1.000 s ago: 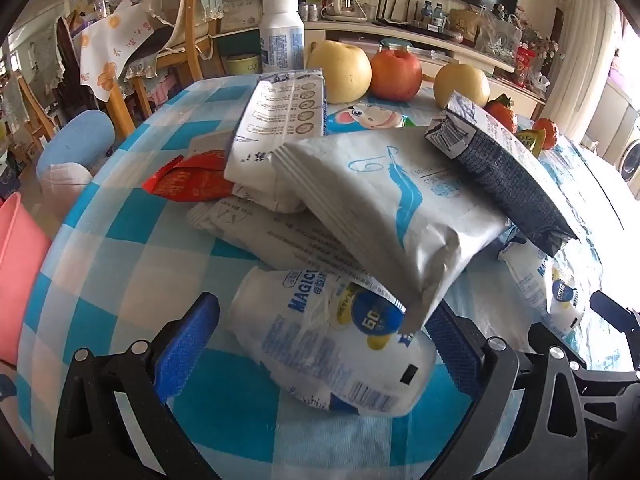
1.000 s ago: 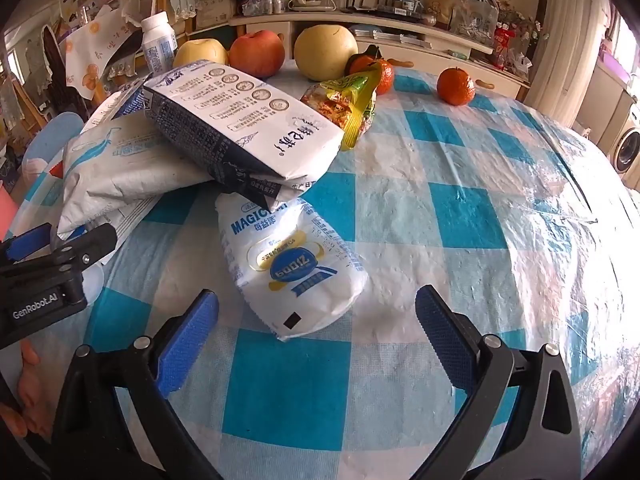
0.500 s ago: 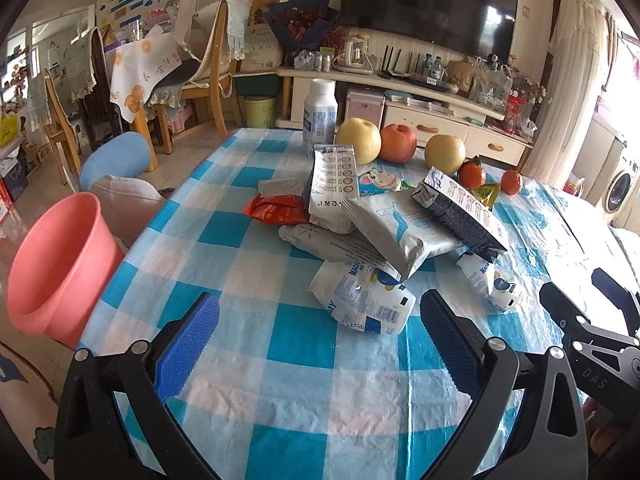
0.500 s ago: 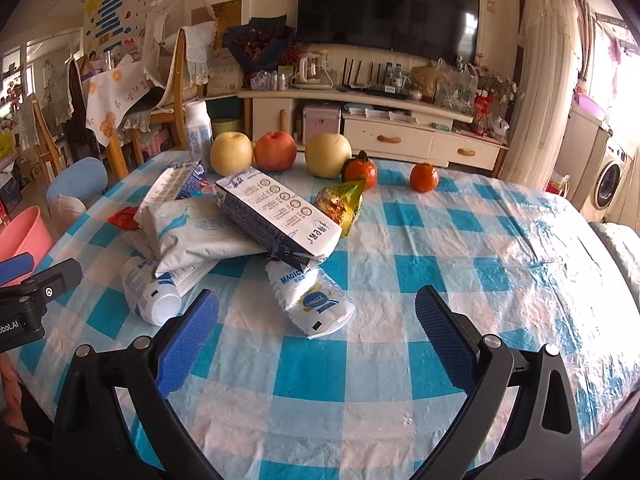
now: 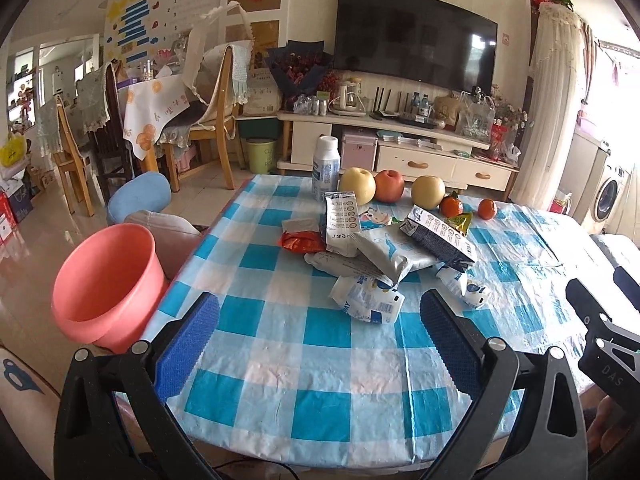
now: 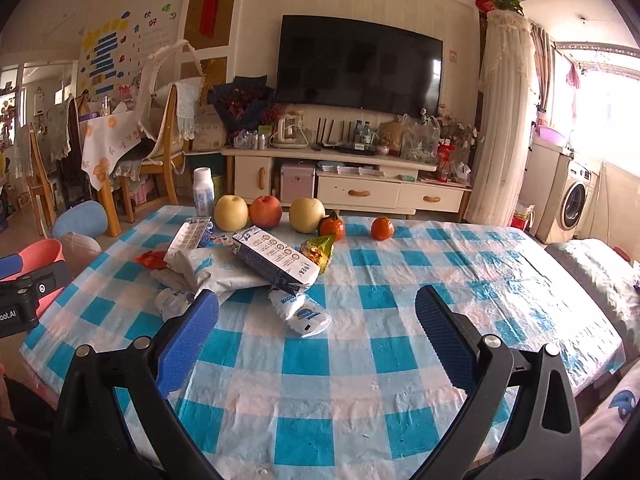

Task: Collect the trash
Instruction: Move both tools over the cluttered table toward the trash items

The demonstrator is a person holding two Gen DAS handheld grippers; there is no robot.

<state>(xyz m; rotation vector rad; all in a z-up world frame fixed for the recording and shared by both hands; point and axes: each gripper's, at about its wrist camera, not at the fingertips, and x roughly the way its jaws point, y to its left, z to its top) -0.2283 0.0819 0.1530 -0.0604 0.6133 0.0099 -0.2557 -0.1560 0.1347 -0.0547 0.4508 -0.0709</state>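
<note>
A heap of empty wrappers lies mid-table on the blue checked cloth (image 5: pixel 280 364): a white milk pouch (image 5: pixel 366 300), a second pouch (image 6: pixel 302 314), a grey-white bag (image 5: pixel 386 250), a dark carton (image 5: pixel 438 236), a white carton (image 5: pixel 340 222), a red wrapper (image 5: pixel 300 242) and a yellow snack bag (image 6: pixel 318 248). My left gripper (image 5: pixel 320 336) hangs open above the near table edge, well short of the heap. My right gripper (image 6: pixel 316 334) is open too, held back from the table, nothing between its fingers. A pink bin (image 5: pixel 106 280) stands left of the table.
Two pears, an apple (image 5: pixel 388 186) and two oranges (image 6: pixel 382 228) line the far side with a white bottle (image 5: pixel 326 166). Chairs (image 5: pixel 216 92) and a stool stand at left, a TV cabinet (image 6: pixel 352 184) behind, a washing machine (image 6: pixel 574 200) at right.
Both grippers have pulled back and up from right over the milk pouches to the near edge of the table. They stay open. The wrappers have not moved.
</note>
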